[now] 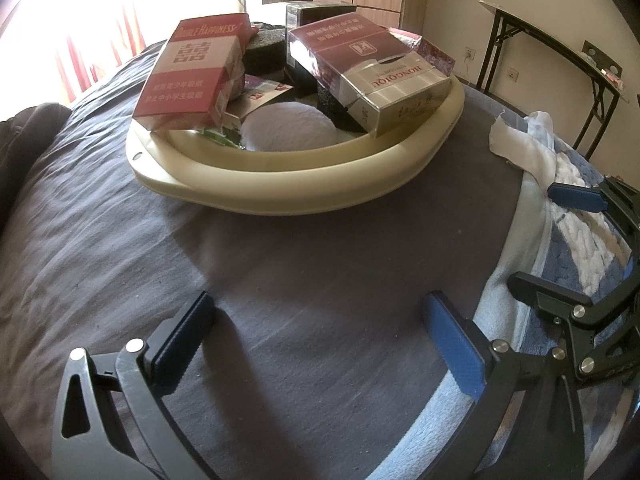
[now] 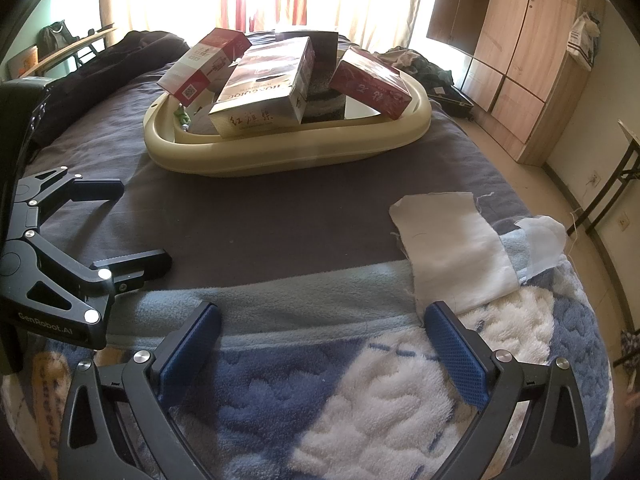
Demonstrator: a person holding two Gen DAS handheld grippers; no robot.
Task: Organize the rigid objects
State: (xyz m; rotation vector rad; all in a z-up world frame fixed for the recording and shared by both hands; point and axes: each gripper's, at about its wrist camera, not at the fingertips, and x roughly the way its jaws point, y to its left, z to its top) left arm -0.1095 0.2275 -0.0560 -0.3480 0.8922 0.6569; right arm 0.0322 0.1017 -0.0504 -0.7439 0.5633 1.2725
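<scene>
Both grippers [image 1: 320,344] [image 2: 320,344] spread empty, white cloth [image 2: 452,248] whole only from right wrist, basin [image 1: 296,176] beyond

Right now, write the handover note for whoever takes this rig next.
Left gripper: open, empty, low over the grey sheet.
Right gripper: open, empty, over the blue blanket.
Cream basin on the bed holds the cartons: Double Happiness carton, Hongqiqu carton, red carton, dark boxes behind.
Done: rigid items all appear to be in the basin.
Left: cartons lie tilted and heaped; straighten them if wanted. White cloth lies outside.
</scene>
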